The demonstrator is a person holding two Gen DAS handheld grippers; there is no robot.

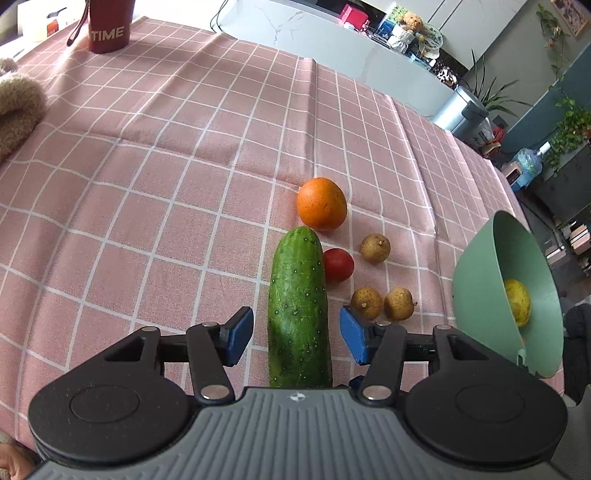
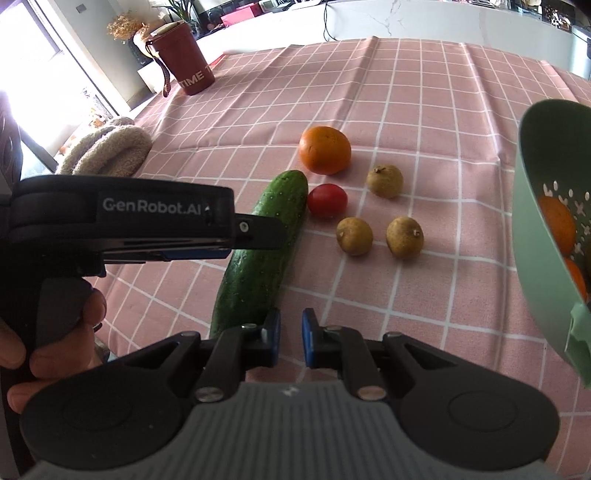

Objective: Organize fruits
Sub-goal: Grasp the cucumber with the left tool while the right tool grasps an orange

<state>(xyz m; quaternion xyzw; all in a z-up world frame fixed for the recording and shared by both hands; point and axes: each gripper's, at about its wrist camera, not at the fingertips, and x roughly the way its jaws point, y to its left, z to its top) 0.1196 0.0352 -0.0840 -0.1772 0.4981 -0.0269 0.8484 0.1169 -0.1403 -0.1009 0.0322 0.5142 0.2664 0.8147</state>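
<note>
A green cucumber [image 1: 299,306] lies lengthwise on the pink checked tablecloth [image 1: 147,166]. My left gripper [image 1: 295,332] is open and straddles its near half, with both blue pads a little clear of the skin. Beyond it sit an orange [image 1: 321,203], a red tomato [image 1: 338,264] and three small brown round fruits [image 1: 375,248]. A green perforated bowl [image 1: 480,266] at the right holds a yellow fruit. My right gripper [image 2: 290,338] is shut on nothing, just right of the cucumber's [image 2: 258,251] near end. The bowl [image 2: 535,184] at its right shows oranges inside.
A red tumbler marked TIME [image 1: 109,26] stands at the far left corner. A fuzzy beige cloth item [image 2: 110,147] lies at the left edge. A hand [image 2: 55,332] holds the left gripper's handle. The table's right edge runs behind the bowl; a white counter [image 1: 332,37] lies beyond.
</note>
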